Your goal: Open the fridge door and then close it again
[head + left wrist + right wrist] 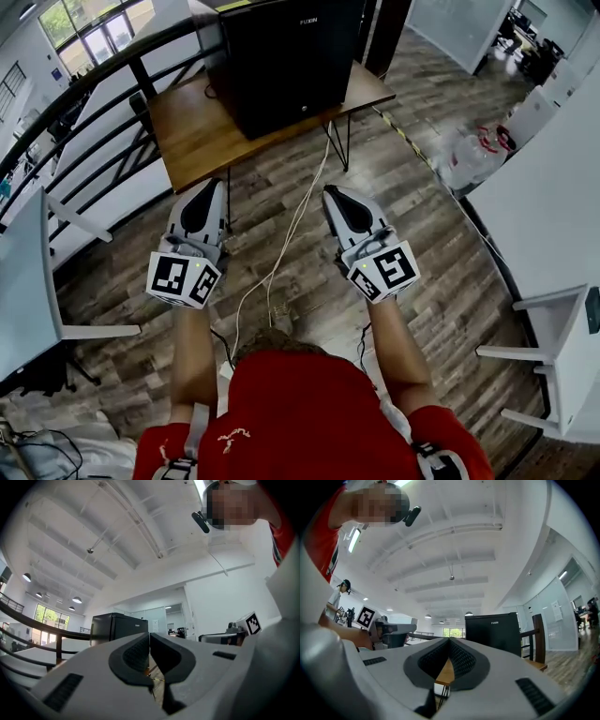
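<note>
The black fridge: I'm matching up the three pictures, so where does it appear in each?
Head view: fridge at top centre, standing on the table.
Left gripper view: fridge left of centre, below mid height.
Right gripper view: fridge right of centre, below mid height.
Shared landmark: the wooden table under it.

Fridge (286, 61) on table (192, 131), railing (89, 117) left of both. Before the table, left gripper (208, 188) and right gripper (334, 194) side by side, cable (292, 230) between them.
</note>
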